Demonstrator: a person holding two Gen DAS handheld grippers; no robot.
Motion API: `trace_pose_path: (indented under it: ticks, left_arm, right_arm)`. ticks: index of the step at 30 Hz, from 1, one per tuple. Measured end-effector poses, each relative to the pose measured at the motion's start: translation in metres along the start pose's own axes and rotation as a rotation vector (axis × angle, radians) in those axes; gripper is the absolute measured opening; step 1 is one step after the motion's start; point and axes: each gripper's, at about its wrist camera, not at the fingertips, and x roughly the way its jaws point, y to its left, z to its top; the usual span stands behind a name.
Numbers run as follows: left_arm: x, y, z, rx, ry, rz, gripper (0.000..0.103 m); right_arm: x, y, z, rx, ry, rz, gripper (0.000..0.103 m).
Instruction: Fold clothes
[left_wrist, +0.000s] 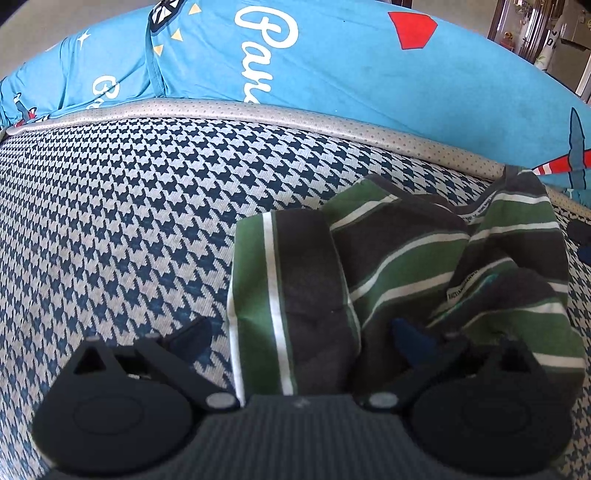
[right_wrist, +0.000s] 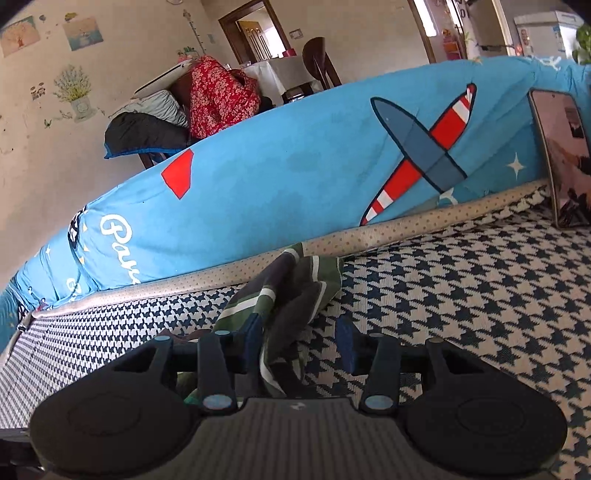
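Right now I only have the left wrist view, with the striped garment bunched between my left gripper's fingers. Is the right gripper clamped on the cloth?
Observer: No. The right gripper has its jaws open. The striped garment lies between them, against the finger on the picture's left. Bare houndstooth cover shows beside the other finger.
Operator: Is there anything on that side I could knock?
Observer: Yes, a flat device with a dark screen leans against the blue cushion. It is far off to the right, apart from the garment.
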Motion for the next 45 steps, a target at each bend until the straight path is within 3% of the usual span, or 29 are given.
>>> trace_pose_path:
  ticks: [4, 6, 10, 12, 16, 25, 35, 37, 38, 43, 45]
  left_arm:
    - [0.001, 0.001, -0.001, -0.003, 0.004, -0.003, 0.103]
    - [0.001, 0.001, -0.001, -0.002, 0.006, -0.004, 0.103]
    - [0.002, 0.001, -0.002, 0.002, 0.008, -0.005, 0.103]
    - [0.002, 0.002, -0.002, 0.002, 0.007, -0.006, 0.103]
    - [0.001, 0.005, -0.002, -0.005, 0.005, -0.007, 0.103]
    - [0.000, 0.006, -0.003, -0.001, 0.004, -0.007, 0.103]
    - [0.000, 0.011, -0.005, -0.002, 0.014, -0.010, 0.103]
    - [0.000, 0.013, -0.005, -0.006, 0.014, -0.011, 0.103]
    - [0.000, 0.013, -0.005, -0.008, 0.014, -0.011, 0.103]
    - [-0.002, 0.014, -0.002, -0.013, 0.007, -0.008, 0.103]
    - [-0.004, 0.014, -0.001, -0.013, 0.001, -0.007, 0.103]
  right_arm:
    - [0.013, -0.001, -0.003, 0.066, 0.016, 0.020, 0.043]
    - [0.020, 0.000, -0.006, 0.076, 0.025, 0.017, 0.037]
    - [0.029, 0.002, -0.012, 0.099, 0.035, 0.017, 0.014]
    - [0.027, 0.002, -0.012, 0.110, 0.017, 0.029, 0.010]
    - [0.019, 0.001, -0.006, 0.132, 0.003, 0.057, 0.011]
    - [0.018, -0.032, -0.002, 0.386, -0.014, 0.040, 0.018]
    - [0.036, -0.024, -0.010, 0.450, 0.012, 0.050, 0.023]
    - [0.037, -0.022, -0.011, 0.448, 0.010, 0.064, 0.017]
    - [0.035, -0.019, -0.011, 0.430, -0.005, 0.052, 0.008]
    - [0.012, -0.008, -0.001, 0.360, -0.103, -0.026, 0.005]
    - [-0.005, -0.005, 0.006, 0.324, -0.157, -0.109, 0.005]
